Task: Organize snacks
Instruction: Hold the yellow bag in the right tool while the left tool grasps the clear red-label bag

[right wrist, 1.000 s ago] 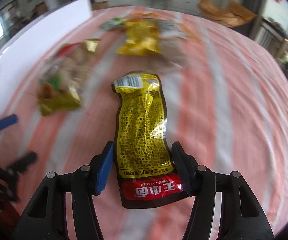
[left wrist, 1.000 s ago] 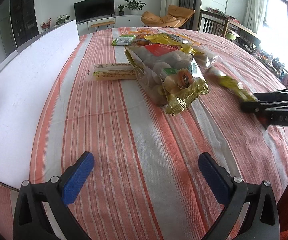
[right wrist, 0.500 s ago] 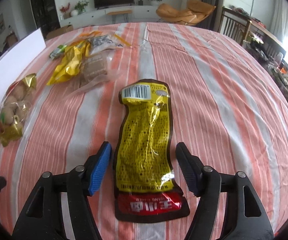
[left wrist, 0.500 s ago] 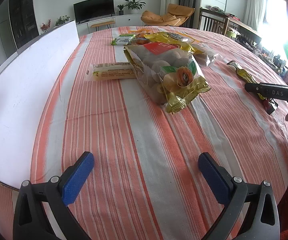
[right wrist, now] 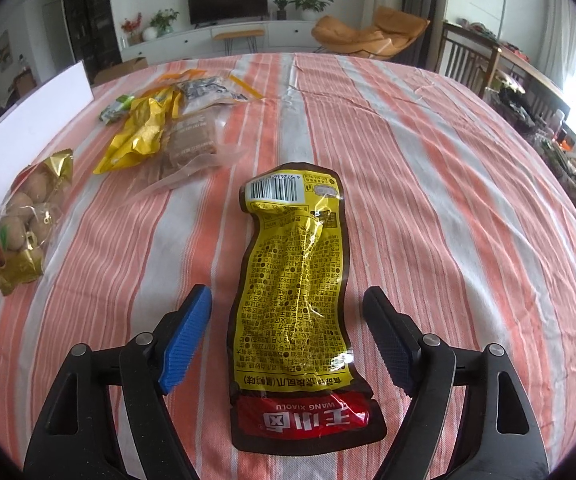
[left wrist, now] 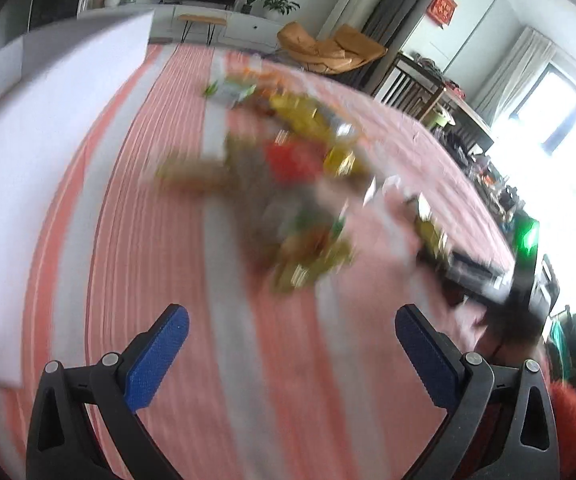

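Now the right hand-held gripper point(right wrist: 288, 320), fingers apart, straddles the yellow snack packet point(right wrist: 294, 280) lying flat on the striped surface point(right wrist: 448, 200); next it likely must close squarely, while the left hand-held gripper point(left wrist: 292, 344) hangs spread, empty.

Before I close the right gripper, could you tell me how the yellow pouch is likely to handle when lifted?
The yellow pouch looks like thin, crinkled foil lying flat on the cloth, so it will probably flop and bend. Its glossy surface may be slippery between the open right gripper pads. It seems slim, so likely light.
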`<state>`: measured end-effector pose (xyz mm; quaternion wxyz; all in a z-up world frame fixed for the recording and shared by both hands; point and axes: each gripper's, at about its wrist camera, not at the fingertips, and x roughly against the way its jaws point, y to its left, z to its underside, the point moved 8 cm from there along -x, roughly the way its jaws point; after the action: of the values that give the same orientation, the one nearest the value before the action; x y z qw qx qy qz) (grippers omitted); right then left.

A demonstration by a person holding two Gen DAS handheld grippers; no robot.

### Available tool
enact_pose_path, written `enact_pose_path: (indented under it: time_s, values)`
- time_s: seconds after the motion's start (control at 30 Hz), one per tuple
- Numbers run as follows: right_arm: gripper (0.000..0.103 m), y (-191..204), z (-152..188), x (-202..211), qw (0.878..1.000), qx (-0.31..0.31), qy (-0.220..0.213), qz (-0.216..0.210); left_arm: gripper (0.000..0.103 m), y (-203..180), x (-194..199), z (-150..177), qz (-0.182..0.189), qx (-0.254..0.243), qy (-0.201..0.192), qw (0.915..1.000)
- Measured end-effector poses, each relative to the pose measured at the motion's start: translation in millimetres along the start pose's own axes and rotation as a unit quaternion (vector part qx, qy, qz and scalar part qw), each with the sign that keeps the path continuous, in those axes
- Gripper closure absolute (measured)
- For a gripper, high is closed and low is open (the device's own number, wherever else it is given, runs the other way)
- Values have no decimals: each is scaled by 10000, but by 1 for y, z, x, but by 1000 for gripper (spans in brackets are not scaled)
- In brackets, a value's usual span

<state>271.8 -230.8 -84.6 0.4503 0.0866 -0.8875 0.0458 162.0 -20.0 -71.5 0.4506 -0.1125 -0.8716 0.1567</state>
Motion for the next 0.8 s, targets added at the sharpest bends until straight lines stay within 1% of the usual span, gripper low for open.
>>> enact_pose_path:
  time_s: [0.03,0.07,0.1,0.13,0.17,0.2,0.23,0.27,0.3,0.33,0.37,0.4,0.43,0.47,0.53,0.57,0.6,0.67,0.7,0.73,0.77,0.8]
  values:
    - [22,0,0,0,10000,1,0,0,1,-6,-2,-11,-121,-41,-8,9999]
    - [22,0,0,0,10000,0,1,-2,1,-13,-11,-27,-375,-103,72,9992]
    - [22,0,0,0,10000,-1,1,-3,1,-17,-20,-36,-512,-134,125,9985]
    - [22,0,0,0,10000,0,1,-1,1,-22,-35,-47,-734,-191,233,9968]
    - [22,0,0,0,10000,0,1,-1,1,-22,-45,-50,-875,-237,319,9954]
    - [22,0,0,0,10000,-1,1,-4,1,-22,-63,-54,-1158,-341,504,9914]
    - [22,0,0,0,10000,-1,1,-3,12,-21,-74,-55,-1353,-435,614,9879]
    - [22,0,0,0,10000,-1,1,-2,24,-20,-85,-53,-1634,-594,713,9822]
    - [22,0,0,0,10000,-3,1,-5,36,-18,-86,-50,-1698,-666,678,9809]
    - [22,0,0,0,10000,-3,1,-6,41,-19,-82,-47,-1544,-668,557,9842]
    - [22,0,0,0,10000,-9,1,-13,42,-19,-76,-38,-1362,-656,532,9871]
    - [22,0,0,0,10000,-14,0,-20,43,-19,-69,-27,-1203,-694,589,9886]
    - [22,0,0,0,10000,-23,-3,-33,43,-20,-62,-20,-1075,-738,638,9894]
    - [21,0,1,0,10000,-34,-3,-60,43,-20,-50,-3,-853,-843,715,9902]
    - [21,-1,1,1,10000,-33,-2,-81,41,-19,-34,19,-715,-1016,849,9886]
    - [21,-1,1,1,10000,-29,0,-73,41,-16,-24,32,-704,-1121,871,9874]
    - [21,-2,1,1,10000,-27,0,-70,39,-13,-19,37,-756,-1163,858,9866]
    - [21,-2,1,1,10000,-21,2,-60,35,-8,-14,46,-960,-1275,760,9843]
    - [21,-2,2,1,10000,-16,7,-31,26,-7,-13,44,-1021,-1330,693,9834]
    - [20,-3,2,1,10000,-30,12,-21,18,-4,-15,44,-1160,-1368,640,9817]
    - [19,-3,2,0,10000,-28,17,-33,17,-4,-14,42,-1216,-1361,624,9812]
    - [18,-2,2,-1,9999,0,114,-82,17,-3,-15,40,-1236,-1318,605,9817]
